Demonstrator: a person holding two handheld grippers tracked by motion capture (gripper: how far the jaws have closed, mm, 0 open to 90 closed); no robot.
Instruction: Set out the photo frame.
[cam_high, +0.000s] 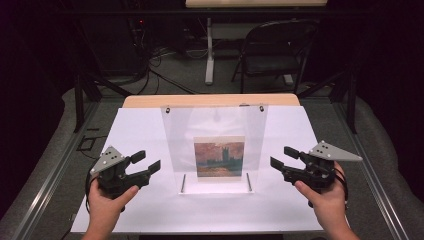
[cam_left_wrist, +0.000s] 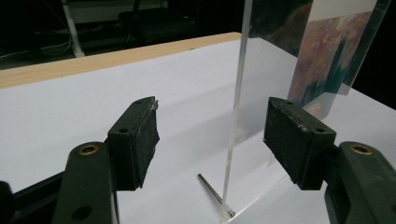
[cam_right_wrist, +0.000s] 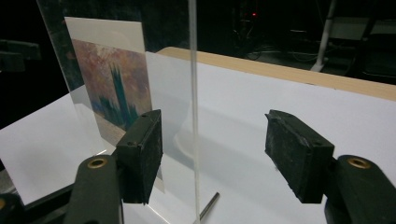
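Note:
A clear acrylic picture stand (cam_high: 215, 125) stands upright in the middle of the white table top (cam_high: 140, 130). It holds a painting print (cam_high: 219, 157) of dark towers under a reddish sky. My left gripper (cam_high: 149, 161) is just left of the stand, open and apart from it. My right gripper (cam_high: 280, 156) mirrors it on the right, also open. In the left gripper view the stand's thin edge (cam_left_wrist: 236, 102) runs up between the spread pads (cam_left_wrist: 135, 140) of the left gripper (cam_left_wrist: 212, 135), untouched. In the right gripper view the stand's edge (cam_right_wrist: 193, 93) likewise rises inside the right gripper (cam_right_wrist: 215, 140), clear of both pads.
Two thin metal pins (cam_high: 183, 183) (cam_high: 248, 181) form the stand's feet. A wooden table edge (cam_high: 210, 100) shows behind the white sheet. Beyond it are a folding chair (cam_high: 272, 52), a white table leg (cam_high: 209, 50) and floor cables. Metal rails (cam_high: 50, 175) flank the table.

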